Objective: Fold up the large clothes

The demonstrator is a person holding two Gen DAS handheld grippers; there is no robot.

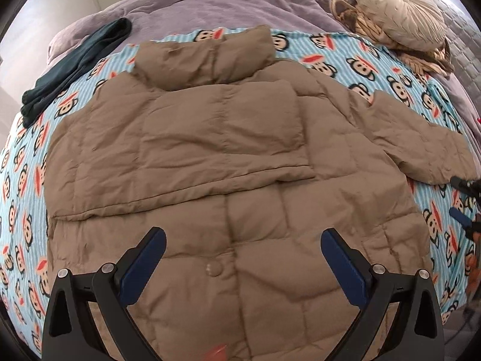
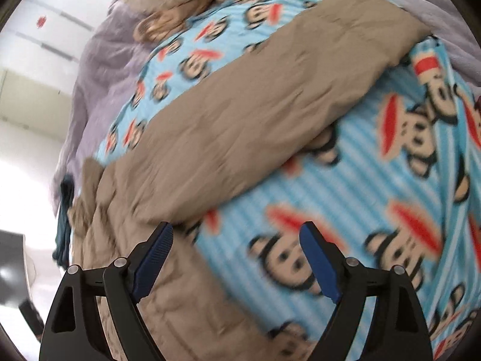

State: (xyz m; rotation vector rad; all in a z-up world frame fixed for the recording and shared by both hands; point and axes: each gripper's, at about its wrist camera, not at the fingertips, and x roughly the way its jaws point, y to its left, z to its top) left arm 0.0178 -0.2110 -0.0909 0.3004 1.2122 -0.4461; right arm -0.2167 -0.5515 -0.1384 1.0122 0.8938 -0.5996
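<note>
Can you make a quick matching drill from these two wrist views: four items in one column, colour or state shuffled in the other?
Items:
1. puffer jacket
2. monkey-print blanket
3. round pleated cushion
4. folded garment

Descriptions:
A. dark teal, at the blanket's far left edge
B. cream, at the far right of the bed
C. tan, one sleeve folded across the body
D. light blue stripes, under the jacket

Pairs: 1-C, 2-D, 3-B, 4-A
</note>
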